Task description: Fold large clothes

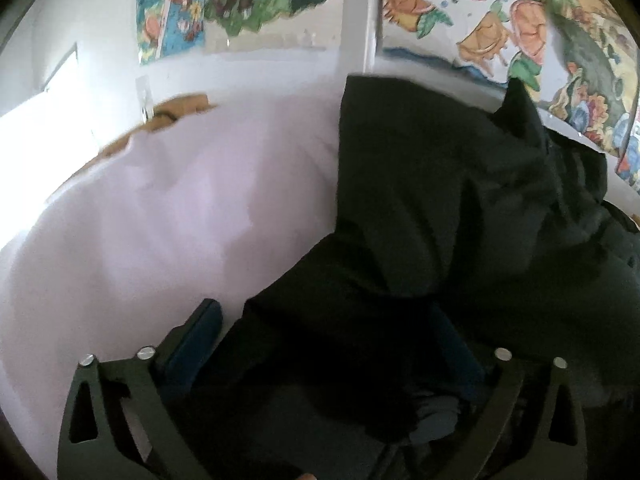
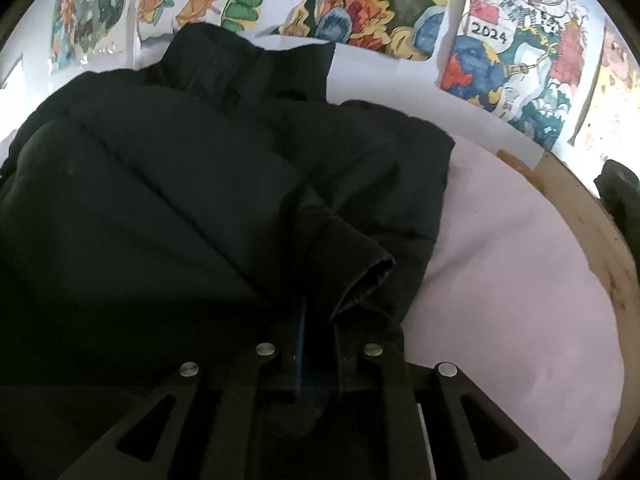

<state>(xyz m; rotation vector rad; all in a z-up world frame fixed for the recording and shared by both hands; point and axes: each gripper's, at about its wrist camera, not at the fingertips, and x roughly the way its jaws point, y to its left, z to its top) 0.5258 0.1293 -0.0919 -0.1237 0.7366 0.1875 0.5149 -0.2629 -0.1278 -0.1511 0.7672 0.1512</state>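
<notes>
A black padded jacket lies on a pale pink sheet. It also shows in the right wrist view, spread over the left and centre. My left gripper is open, its blue-padded fingers wide apart, with a fold of the jacket lying between them. My right gripper is shut on the jacket's sleeve near the cuff, the blue pads pressed together on the black fabric.
The pink sheet covers a wooden table whose rim shows at the right. Colourful drawings hang on the white wall behind. A dark object sits past the table's right edge.
</notes>
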